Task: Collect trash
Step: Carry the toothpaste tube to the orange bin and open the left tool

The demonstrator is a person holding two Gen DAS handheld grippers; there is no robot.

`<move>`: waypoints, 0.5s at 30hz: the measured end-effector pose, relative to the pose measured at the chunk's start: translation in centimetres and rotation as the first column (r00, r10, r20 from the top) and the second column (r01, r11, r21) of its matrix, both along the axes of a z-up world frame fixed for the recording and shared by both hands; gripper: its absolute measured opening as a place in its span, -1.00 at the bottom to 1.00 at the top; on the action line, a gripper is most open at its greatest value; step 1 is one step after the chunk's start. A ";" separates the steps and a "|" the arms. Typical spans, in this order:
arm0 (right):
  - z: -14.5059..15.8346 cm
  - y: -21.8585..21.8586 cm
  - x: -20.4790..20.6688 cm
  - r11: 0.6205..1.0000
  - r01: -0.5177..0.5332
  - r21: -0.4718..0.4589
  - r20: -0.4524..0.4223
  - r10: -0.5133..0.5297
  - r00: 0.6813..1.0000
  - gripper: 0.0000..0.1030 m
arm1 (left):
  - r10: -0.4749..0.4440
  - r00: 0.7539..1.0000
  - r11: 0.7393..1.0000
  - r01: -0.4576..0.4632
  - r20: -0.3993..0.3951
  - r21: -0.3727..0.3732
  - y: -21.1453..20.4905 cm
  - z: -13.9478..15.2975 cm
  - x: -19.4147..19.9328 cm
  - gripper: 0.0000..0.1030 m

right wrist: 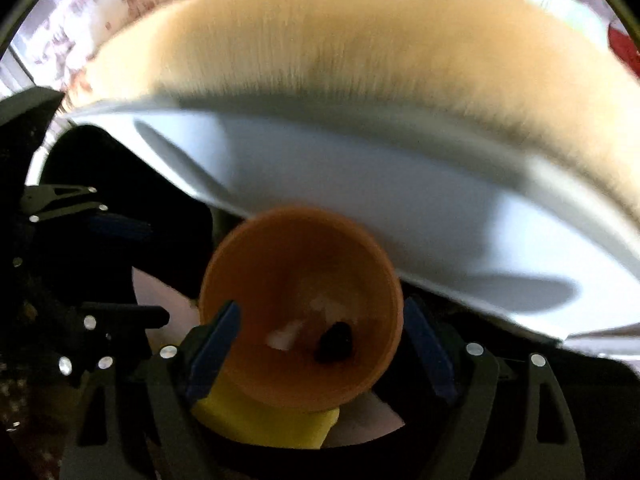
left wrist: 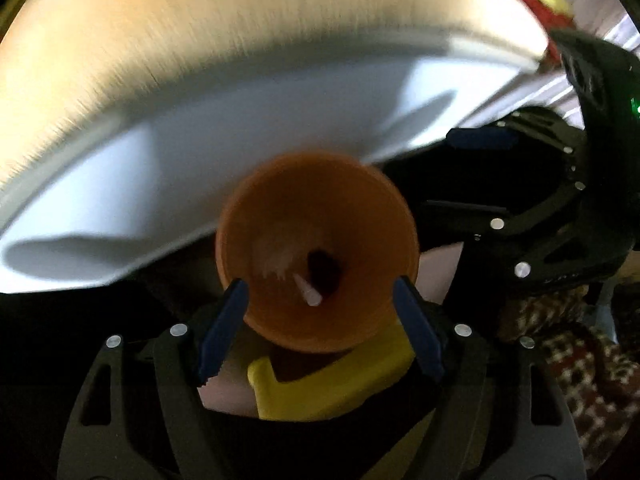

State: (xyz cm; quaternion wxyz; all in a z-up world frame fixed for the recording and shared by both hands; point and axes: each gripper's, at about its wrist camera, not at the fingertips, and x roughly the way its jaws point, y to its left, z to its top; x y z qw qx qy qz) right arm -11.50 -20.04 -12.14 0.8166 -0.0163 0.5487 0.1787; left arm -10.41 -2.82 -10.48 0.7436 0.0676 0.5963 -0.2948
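Orange fills both my views: an orange cup (left wrist: 316, 252) sits between the blue pads of my left gripper (left wrist: 320, 312), and an orange cup (right wrist: 300, 308) sits the same way in my right gripper (right wrist: 320, 344). Whether that's one cup seen twice or two cups, I can't tell. The pads flank the cup on both sides in each view, so both look clamped on it, though motion blur keeps me from swearing to contact. Inside the cup on the left I see a white scrap (left wrist: 308, 292) and a dark lump (left wrist: 322, 268); on the right, a white bit (right wrist: 286, 336) and a dark lump (right wrist: 334, 342). So trash is in there, by my reading. A yellow piece (left wrist: 328, 384) sits under the cup, close to my fingers.

Ahead runs a white table edge (left wrist: 200, 152) with a tan top (left wrist: 200, 28), streaked with blur. My right gripper's black frame (left wrist: 560, 208) shows beside me.

Progress, as I judge it: some scraps are gathered and the cup is off the table. No bin is visible, so the dumping looks yet to do.
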 end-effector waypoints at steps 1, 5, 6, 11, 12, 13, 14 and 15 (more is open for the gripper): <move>0.7 -0.5 -0.3 1.000 0.002 0.012 0.035 -0.002 0.999 0.59 | 0.007 0.999 1.000 -0.007 0.034 -0.009 0.2 0.8 0.1 0.42; 6.1 -2.3 0.5 0.993 0.038 0.107 0.237 -0.063 0.970 0.59 | 0.051 0.966 0.997 -0.033 0.253 -0.075 0.1 6.4 0.6 0.42; 7.7 -3.2 0.6 0.989 0.052 0.138 0.296 -0.091 0.951 0.59 | 0.063 0.952 0.995 -0.037 0.300 -0.092 -0.1 7.8 0.7 0.42; 13.0 -7.7 2.9 0.977 0.193 0.092 0.534 -0.212 0.819 0.64 | 0.110 0.892 0.989 -0.054 0.439 -0.139 -1.6 11.9 3.0 0.50; 13.5 -8.3 3.7 0.973 0.217 0.077 0.554 -0.222 0.802 0.64 | 0.113 0.890 0.987 -0.051 0.441 -0.150 -1.8 12.1 3.4 0.50; 14.1 -9.4 4.5 0.968 0.241 0.065 0.573 -0.234 0.785 0.64 | 0.114 0.890 0.987 -0.049 0.441 -0.156 -2.2 12.5 4.0 0.50; 14.4 -10.6 6.1 0.963 0.265 0.042 0.587 -0.238 0.774 0.64 | 0.111 0.889 0.987 -0.044 0.444 -0.157 -2.6 12.5 4.4 0.50; 14.6 -11.6 7.7 0.958 0.287 0.014 0.585 -0.241 0.775 0.64 | 0.104 0.889 0.987 -0.037 0.445 -0.157 -2.9 12.5 4.7 0.50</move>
